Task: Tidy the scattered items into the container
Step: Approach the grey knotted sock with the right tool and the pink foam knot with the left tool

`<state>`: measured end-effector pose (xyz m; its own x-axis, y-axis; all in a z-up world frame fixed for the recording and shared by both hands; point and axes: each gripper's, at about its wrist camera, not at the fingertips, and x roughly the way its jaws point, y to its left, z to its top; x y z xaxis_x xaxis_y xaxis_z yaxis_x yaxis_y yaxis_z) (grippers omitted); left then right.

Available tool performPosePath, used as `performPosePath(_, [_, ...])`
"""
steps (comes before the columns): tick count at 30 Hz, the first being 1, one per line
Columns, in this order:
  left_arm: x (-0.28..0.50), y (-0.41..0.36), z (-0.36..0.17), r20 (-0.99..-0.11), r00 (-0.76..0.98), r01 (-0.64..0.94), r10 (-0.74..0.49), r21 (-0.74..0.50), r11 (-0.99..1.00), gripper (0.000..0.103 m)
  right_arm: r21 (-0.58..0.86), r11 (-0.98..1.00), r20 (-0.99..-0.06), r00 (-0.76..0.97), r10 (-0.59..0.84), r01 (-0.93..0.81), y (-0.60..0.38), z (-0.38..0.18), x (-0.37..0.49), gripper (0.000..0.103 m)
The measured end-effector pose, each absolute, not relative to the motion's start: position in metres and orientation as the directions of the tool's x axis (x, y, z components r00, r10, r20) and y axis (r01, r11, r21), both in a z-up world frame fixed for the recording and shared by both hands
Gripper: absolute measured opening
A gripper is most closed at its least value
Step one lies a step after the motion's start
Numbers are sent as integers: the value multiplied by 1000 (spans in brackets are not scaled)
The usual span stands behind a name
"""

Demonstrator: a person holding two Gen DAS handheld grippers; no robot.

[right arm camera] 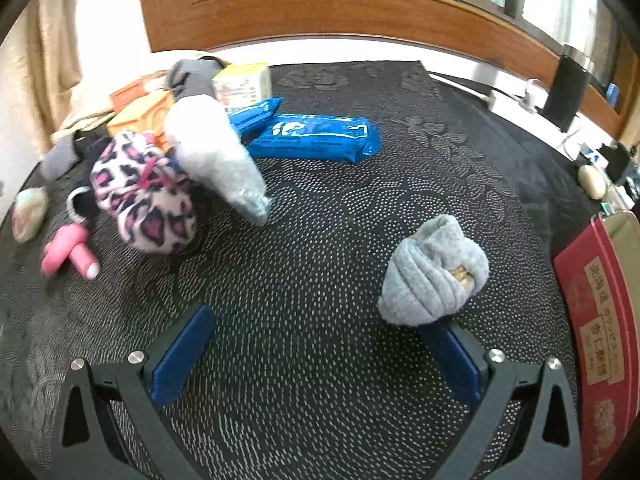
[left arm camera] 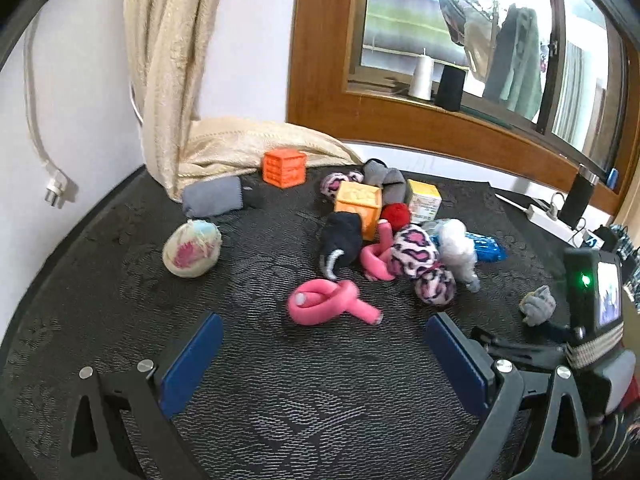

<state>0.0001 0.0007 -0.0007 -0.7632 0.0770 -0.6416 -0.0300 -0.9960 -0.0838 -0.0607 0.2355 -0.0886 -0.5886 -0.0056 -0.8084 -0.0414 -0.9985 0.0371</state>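
Scattered items lie on a dark patterned mat (left arm camera: 280, 400). My left gripper (left arm camera: 324, 344) is open and empty, just short of a pink foam curler (left arm camera: 328, 304). Behind it sit a leopard-print sock bundle (left arm camera: 416, 252), a black sock (left arm camera: 340, 240), an orange block (left arm camera: 358, 204) and a pale sock ball (left arm camera: 192, 249). My right gripper (right arm camera: 320, 336) is open and empty. A rolled grey sock (right arm camera: 434, 272) lies just above its right finger (right arm camera: 452, 356). A red box (right arm camera: 600, 320), open-topped, stands at the far right. Blue packets (right arm camera: 320, 138) lie further back.
A second orange cube (left arm camera: 285, 167) and a folded grey cloth (left arm camera: 214, 197) lie by a beige curtain (left arm camera: 172, 80). A wooden window frame (left arm camera: 400, 128) runs behind the mat. A power strip (left arm camera: 548, 216) and cables lie at the right. The right gripper's body (left arm camera: 596, 300) shows in the left wrist view.
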Motion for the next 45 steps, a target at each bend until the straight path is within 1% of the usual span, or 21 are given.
performPosePath(3, [1, 4, -5, -644, -760, -34, 82, -87, -996, 103, 123, -992, -762, -643, -74, -31, 252, -79, -32, 103])
performPosePath(5, [1, 7, -8, -646, -758, -37, 86, -89, -995, 103, 138, -990, -718, -689, -101, 1, 258, -71, -13, 103])
performPosePath(9, [2, 12, -13, -650, -755, -43, 94, -94, -995, 103, 118, -993, -587, -806, -83, 17, 270, -44, 28, 103])
performPosePath(11, [3, 14, -16, -646, -758, -42, 90, -90, -995, 103, 105, -994, -556, -827, -79, 25, 272, -34, 34, 103])
performPosePath(15, [-2, 26, -17, -653, -754, -50, 69, -48, -998, 103, 121, -992, -549, -831, -89, 27, 274, -29, 27, 103])
performPosePath(20, [-5, 37, -18, -669, -742, -62, 41, 8, -998, 103, 99, -995, -573, -816, -79, 27, 268, -38, 23, 103])
performPosePath(26, [-9, 39, -21, -657, -754, -56, 25, 26, -998, 103, 114, -993, -587, -805, -87, 24, 269, -46, 20, 103])
performPosePath(27, [-8, 39, -21, -633, -774, -53, 27, 22, -998, 103, 118, -993, -587, -805, -89, 23, 269, -47, 19, 103])
performPosePath(39, [-13, 40, -25, -647, -762, -39, 22, 12, -999, 103, 130, -991, -583, -808, -83, 8, 272, -49, 18, 103])
performPosePath(45, [-13, 36, -26, -631, -776, -35, 14, 21, -999, 103, 144, -990, -580, -810, -82, -3, 275, -49, 18, 103])
